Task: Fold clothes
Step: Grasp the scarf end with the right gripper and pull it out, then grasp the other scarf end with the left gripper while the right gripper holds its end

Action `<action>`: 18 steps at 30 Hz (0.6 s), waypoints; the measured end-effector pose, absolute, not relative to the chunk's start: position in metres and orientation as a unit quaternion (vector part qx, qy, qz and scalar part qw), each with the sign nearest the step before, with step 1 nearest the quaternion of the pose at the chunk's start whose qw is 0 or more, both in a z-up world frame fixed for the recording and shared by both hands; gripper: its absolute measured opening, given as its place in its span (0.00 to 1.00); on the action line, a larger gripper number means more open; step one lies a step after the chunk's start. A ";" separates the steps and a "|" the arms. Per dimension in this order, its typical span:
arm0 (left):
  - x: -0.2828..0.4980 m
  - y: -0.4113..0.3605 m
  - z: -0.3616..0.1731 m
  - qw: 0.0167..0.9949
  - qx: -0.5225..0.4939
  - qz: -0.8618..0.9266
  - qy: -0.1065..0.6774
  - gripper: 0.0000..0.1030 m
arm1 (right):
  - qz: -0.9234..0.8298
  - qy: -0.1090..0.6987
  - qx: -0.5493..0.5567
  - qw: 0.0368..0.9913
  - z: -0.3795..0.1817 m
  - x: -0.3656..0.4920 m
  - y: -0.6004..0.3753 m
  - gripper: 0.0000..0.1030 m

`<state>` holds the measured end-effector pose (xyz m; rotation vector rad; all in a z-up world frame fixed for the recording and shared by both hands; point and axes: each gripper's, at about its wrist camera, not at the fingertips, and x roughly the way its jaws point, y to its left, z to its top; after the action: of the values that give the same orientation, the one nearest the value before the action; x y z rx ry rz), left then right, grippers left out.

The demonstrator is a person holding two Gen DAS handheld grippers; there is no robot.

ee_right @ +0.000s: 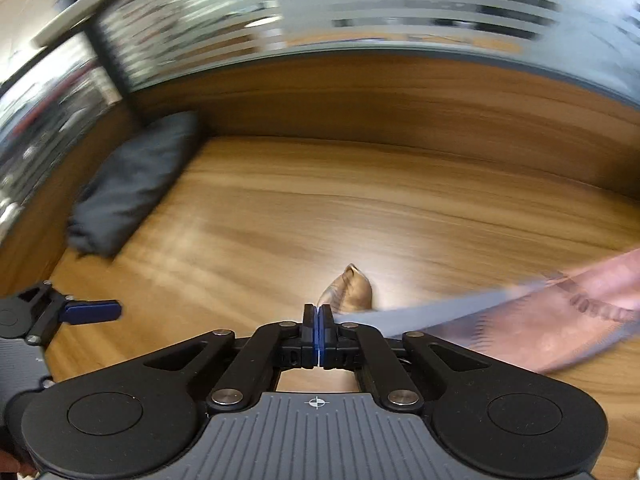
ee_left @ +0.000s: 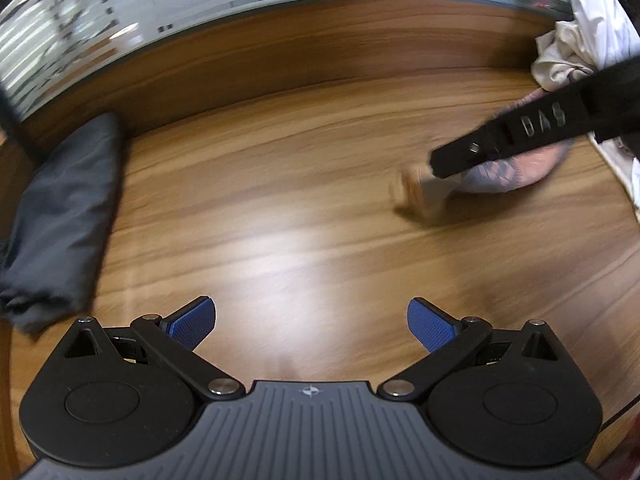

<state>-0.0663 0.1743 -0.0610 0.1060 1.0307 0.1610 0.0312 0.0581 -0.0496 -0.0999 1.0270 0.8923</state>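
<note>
Fingers of the right tool (ee_right: 319,330) clench a patterned garment (ee_right: 540,324), which trails rightward along the wooden surface (ee_right: 360,208). Left tool (ee_left: 311,324) hovers low, spread wide, holding nothing.

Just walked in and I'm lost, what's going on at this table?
Someone is folding clothes with two handheld grippers. The right gripper is shut on a patterned pinkish-grey garment, pulling it across the wooden table. The left gripper is open and holds nothing. A folded dark garment lies at the left.
</note>
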 end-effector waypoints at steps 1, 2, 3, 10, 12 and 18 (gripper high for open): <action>-0.074 0.185 -0.060 0.865 0.051 0.081 0.492 1.00 | 0.421 0.480 -0.039 0.769 -0.048 0.025 0.071 0.02; -0.082 0.195 -0.060 0.865 0.050 0.084 0.492 1.00 | 0.434 0.480 -0.041 0.761 -0.046 0.017 0.086 0.02; -0.089 0.204 -0.059 0.864 0.051 0.088 0.492 1.00 | 0.445 0.477 -0.048 0.757 -0.044 0.008 0.100 0.02; -0.117 0.257 -0.058 0.862 0.062 0.089 0.494 1.00 | 0.462 0.465 -0.068 0.752 -0.038 -0.032 0.164 0.02; -0.118 0.264 -0.058 0.862 0.065 0.083 0.495 1.00 | 0.451 0.467 -0.066 0.758 -0.041 -0.033 0.163 0.02; -0.105 0.250 -0.063 0.866 0.077 0.049 0.492 1.00 | 0.398 0.479 -0.056 0.780 -0.050 -0.021 0.134 0.05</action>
<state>-0.1052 0.2501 -0.0625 0.1607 1.0315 0.1030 -0.0214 0.1338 -0.0500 -0.1212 1.0349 0.8607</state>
